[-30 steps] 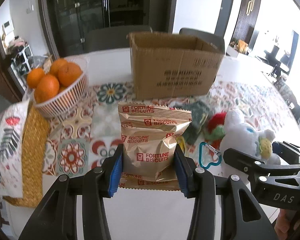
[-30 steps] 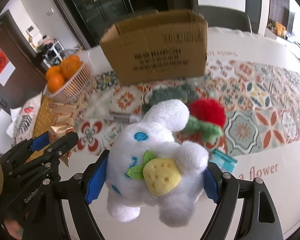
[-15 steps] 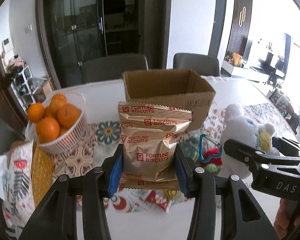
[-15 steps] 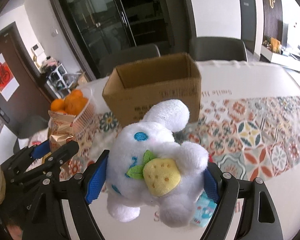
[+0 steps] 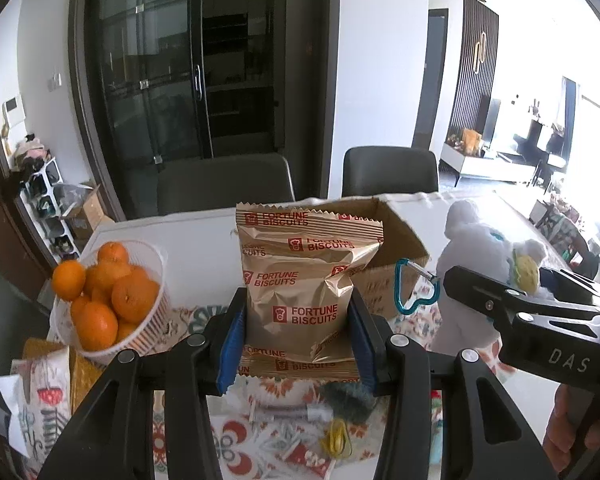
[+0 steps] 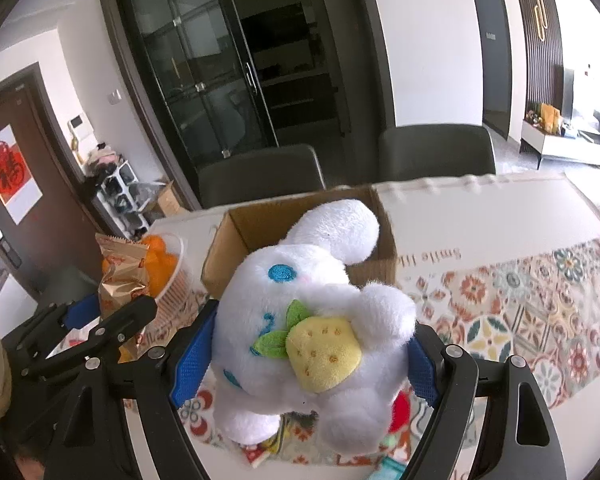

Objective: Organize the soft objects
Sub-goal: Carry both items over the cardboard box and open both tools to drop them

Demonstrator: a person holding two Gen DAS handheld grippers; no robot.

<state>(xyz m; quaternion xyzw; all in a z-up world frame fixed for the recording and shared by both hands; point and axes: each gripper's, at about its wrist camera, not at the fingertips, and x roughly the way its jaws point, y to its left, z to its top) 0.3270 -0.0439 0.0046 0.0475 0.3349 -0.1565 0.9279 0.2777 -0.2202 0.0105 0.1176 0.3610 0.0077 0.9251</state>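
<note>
My left gripper [image 5: 298, 340] is shut on a gold Fortune Biscuits bag [image 5: 304, 280] and holds it up above the table, in front of the open cardboard box [image 5: 400, 240]. My right gripper [image 6: 302, 356] is shut on a white plush bunny [image 6: 312, 312] that holds a yellow strawberry, raised in front of the same box [image 6: 236, 236]. In the left wrist view the bunny [image 5: 476, 248] and the right gripper [image 5: 540, 320] are at the right. In the right wrist view the biscuit bag [image 6: 120, 272] and the left gripper [image 6: 92, 324] are at the left.
A white basket of oranges [image 5: 108, 300] stands at the left. A blue carabiner [image 5: 414, 288] hangs by the bunny. A dark green fuzzy item [image 5: 348, 396], a yellow band [image 5: 336, 440] and a red plush [image 6: 400, 412] lie on the patterned tablecloth [image 6: 520, 312]. Two chairs [image 5: 388, 172] stand behind the table.
Both grippers have risen with their loads and come closer to the cardboard box. The box's open top now shows behind the bag and the bunny.
</note>
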